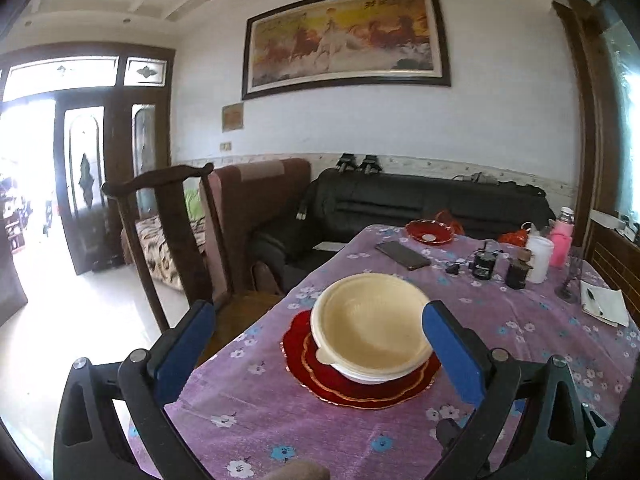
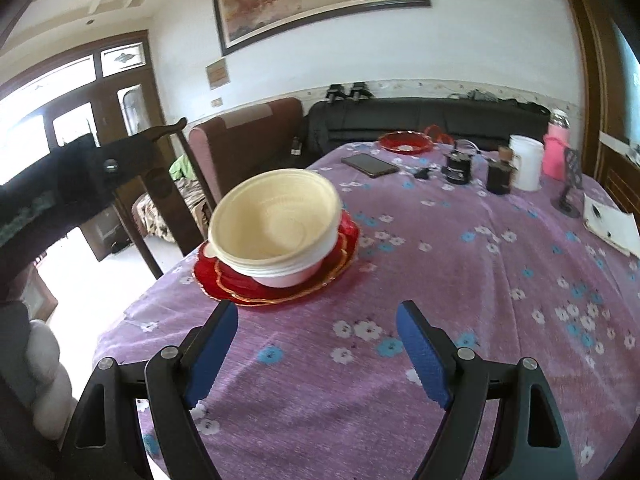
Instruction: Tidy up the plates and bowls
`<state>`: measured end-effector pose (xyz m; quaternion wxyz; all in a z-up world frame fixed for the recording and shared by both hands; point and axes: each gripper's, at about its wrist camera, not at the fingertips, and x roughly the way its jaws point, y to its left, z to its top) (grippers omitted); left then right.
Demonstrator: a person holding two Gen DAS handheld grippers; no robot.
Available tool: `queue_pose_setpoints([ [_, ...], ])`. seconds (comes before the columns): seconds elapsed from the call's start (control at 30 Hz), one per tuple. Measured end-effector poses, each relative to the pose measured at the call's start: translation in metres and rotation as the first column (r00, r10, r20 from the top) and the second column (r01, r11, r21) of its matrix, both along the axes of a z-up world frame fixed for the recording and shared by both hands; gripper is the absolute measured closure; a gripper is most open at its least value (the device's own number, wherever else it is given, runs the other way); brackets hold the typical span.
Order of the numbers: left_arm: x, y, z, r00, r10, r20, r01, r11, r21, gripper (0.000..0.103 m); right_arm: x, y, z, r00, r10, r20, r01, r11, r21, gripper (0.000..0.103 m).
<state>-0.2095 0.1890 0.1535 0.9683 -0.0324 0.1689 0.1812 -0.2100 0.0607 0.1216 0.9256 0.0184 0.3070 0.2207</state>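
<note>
Nesting cream bowls atop red plates

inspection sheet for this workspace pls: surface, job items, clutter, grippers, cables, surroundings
Surface: purple floral tablecloth, flat.
Job's things: cream bowls nested, sitting on red plates near the table edge; another red plate at the far end.
Clutter: phone, dark jars, white jug, pink bottle, notebook.
Grippers: left gripper open, empty; right gripper open, empty.
Cables: nothing clearly seen.
Surroundings: wooden chair, black sofa, framed painting.
</note>
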Motion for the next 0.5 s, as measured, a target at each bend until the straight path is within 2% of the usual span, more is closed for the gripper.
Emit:
queue_pose_setpoints([
  [0.17,0.016,0.016,-0.014,0.996,-0.027,-0.086,0.021,0.997,-0.068,0.0,0.006,0.015,0.003,0.999,0.036,0.007,-0.035,0.999,-0.032,0.017],
  [0.37,0.025,0.018,-0.027,0.991,-0.019,-0.133,0.013,0.999,-0.048,0.0,0.013,0.029,0.006,0.998,0.067,0.0,-0.067,0.997,-0.044,0.016],
  [0.5,0.03,0.024,-0.032,0.988,-0.021,-0.153,0.012,0.998,-0.064,0.0,0.018,0.037,0.001,0.997,0.077,-0.014,-0.078,0.995,-0.059,0.016],
])
